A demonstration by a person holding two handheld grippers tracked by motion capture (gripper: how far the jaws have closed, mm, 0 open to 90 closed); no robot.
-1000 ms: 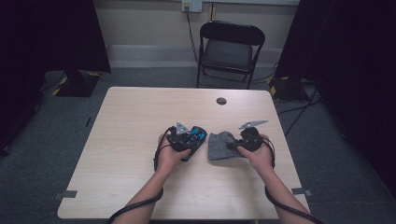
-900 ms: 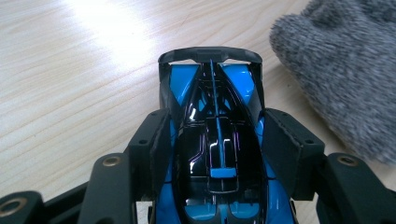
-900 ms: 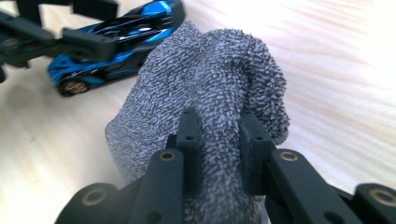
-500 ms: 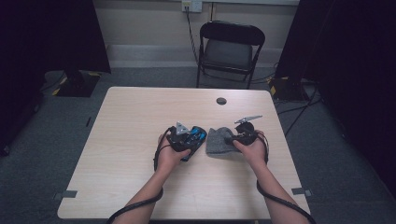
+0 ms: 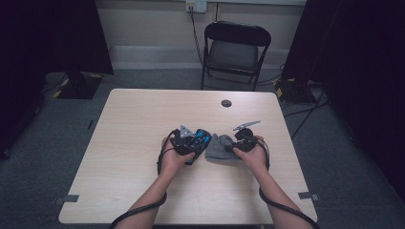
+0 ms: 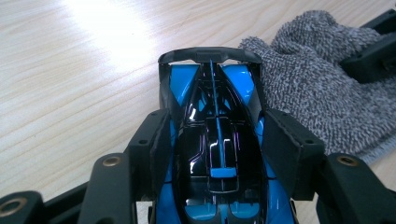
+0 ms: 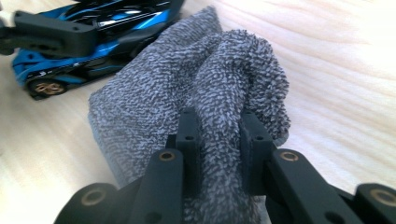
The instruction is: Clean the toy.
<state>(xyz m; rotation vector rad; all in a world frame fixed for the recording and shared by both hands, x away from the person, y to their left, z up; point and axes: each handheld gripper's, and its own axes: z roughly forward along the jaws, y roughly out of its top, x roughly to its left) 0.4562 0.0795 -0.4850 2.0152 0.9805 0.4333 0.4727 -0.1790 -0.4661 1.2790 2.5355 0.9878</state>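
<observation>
Shifted leftward across the table (image 5: 143, 124) since a second earlier: the right gripper (image 5: 237, 144), drawn in toward the toy car (image 5: 197, 141) with the grey cloth (image 5: 218, 149) bunched up along the way. Stayed put meanwhile: the left gripper (image 5: 195, 143), in the same spot near the middle of the table.

Pinched on the toy car, in the left gripper view: the two black jaws, one pad against each flank of the glossy blue-and-black toy car (image 6: 215, 140), nose pointed away from the camera, dark front wing close to the wood. Lay just beside the car's right flank there: the grey cloth (image 6: 322, 88), touching or nearly touching the bodywork, with part of the right gripper's black jaw on the cloth at the upper right.

Clamped on a raised fold of the grey cloth (image 7: 219, 93), in the right gripper view: the right gripper (image 7: 217, 149), jaws nearly pressed together with only the thick terry pile between the pads. Rested partly on the table: the remainder of the cloth, heaped and crumpled. Seen beyond the cloth at the upper left: the toy car (image 7: 88, 46), gold wheel on the wood, held by the left gripper (image 7: 60, 35).

Further back on the table, well apart from both hands: a small dark round disc (image 5: 226, 103). Behind the table: a black folding chair (image 5: 235, 52).
</observation>
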